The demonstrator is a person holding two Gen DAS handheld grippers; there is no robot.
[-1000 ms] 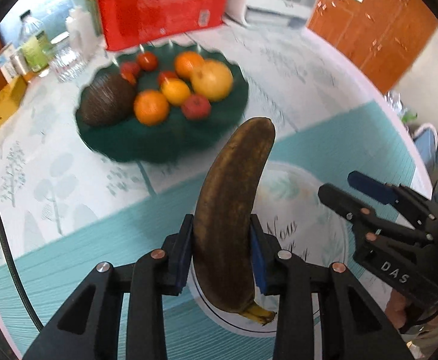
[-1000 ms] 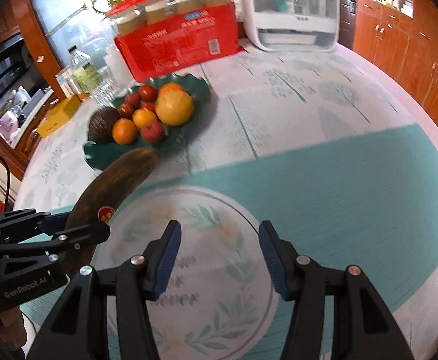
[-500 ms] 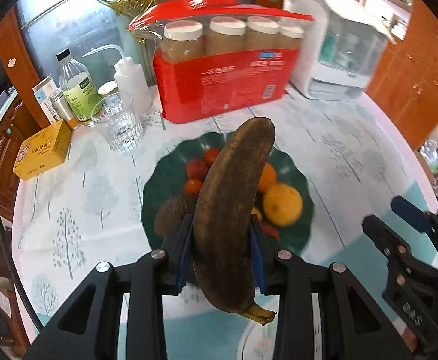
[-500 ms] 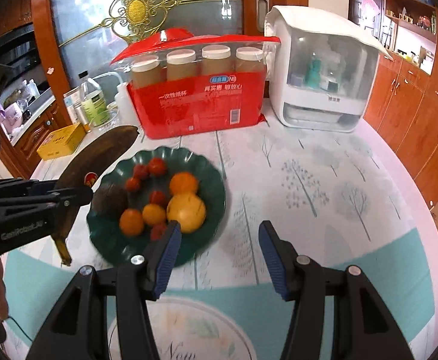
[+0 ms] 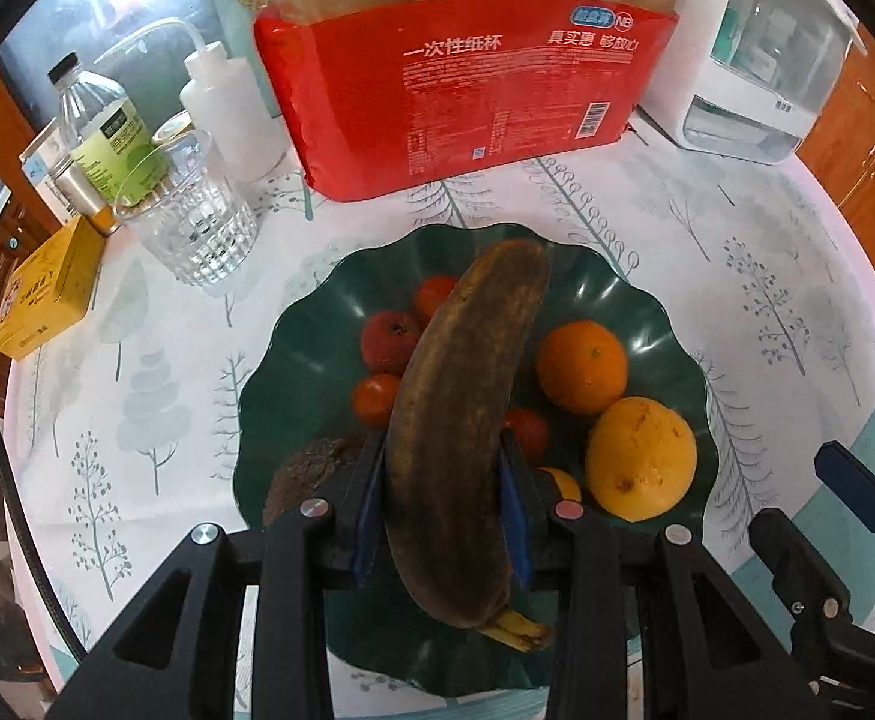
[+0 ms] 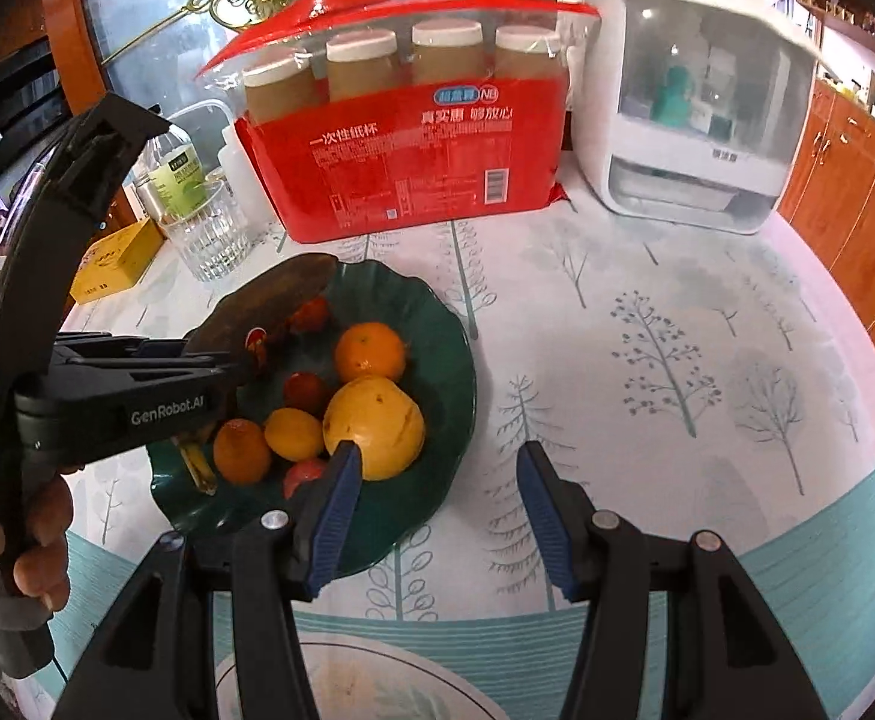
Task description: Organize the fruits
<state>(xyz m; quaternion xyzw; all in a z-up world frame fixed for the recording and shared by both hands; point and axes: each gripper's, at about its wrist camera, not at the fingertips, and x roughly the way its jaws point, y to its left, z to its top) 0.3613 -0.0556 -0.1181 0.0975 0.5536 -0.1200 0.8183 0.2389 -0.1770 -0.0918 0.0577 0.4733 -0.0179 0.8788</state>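
we see the worktop (image 6: 677,360) carrying a green plate (image 5: 665,324) of oranges and small red fruits. left gripper (image 5: 443,516) has its fingers clamped on the browned banana (image 5: 467,420), held over the plate. right gripper (image 6: 434,516) has fingers apart, nothing between them, just beside the plate.

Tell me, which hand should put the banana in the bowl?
Left. The left gripper already has its jaws shut on the banana, and it hangs right above the green bowl with the other fruit. The right gripper is open and empty, beside the bowl.
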